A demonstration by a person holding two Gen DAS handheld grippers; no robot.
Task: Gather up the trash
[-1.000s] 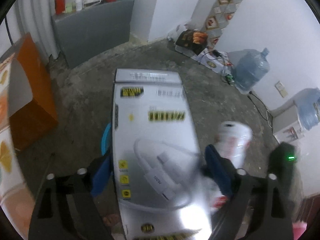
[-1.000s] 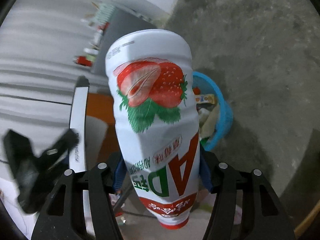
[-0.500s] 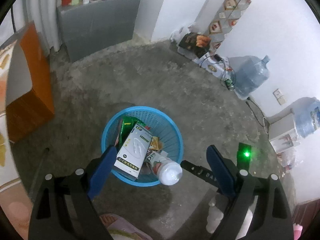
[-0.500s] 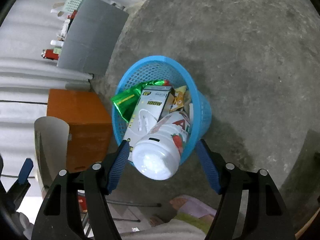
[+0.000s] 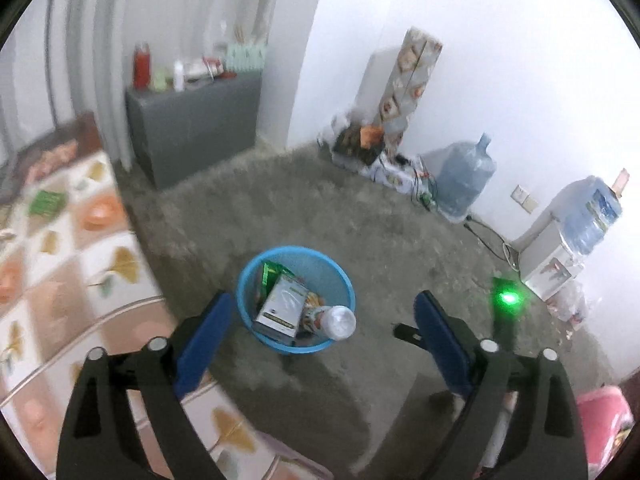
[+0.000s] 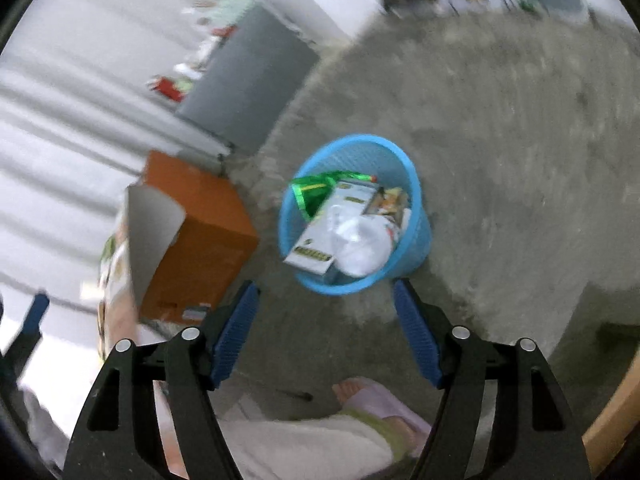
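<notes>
On the concrete floor, the blue basket was your landmark — everything below is placed against it.

Blue basket [image 5: 295, 346]: it stood upright on the bare floor [image 5: 360, 216], between the patterned tablecloth [image 5: 60, 264] on one side and open floor on the other.

White box [image 5: 282, 308]: it leaned inside the basket, one end poking above the rim.

Strawberry drink bottle [image 5: 338, 322]: it lay tilted inside the basket against the box, its pale base towards the near rim.

Green wrapper [image 6: 310, 196]: it sat inside the basket, at the far side from the bottle.

Left gripper [image 5: 322, 322]: you held it above the basket and back from it, its jaws spread wide and opening, with nothing between the pads.

Right gripper [image 6: 326, 312]: it hung above the basket's near rim — jaws apart and opening, nothing pinched.

Orange box [image 6: 200, 236]: it stood beside the basket, apart from it, one pale flap raised.

Grey cabinet [image 5: 192, 128]: it was well beyond the basket, against the wall.

Water jugs [image 5: 464, 184]: they were well apart from the basket, along the white wall.

Your foot [image 6: 374, 394]: it rested on the floor near the basket, below the right gripper.
</notes>
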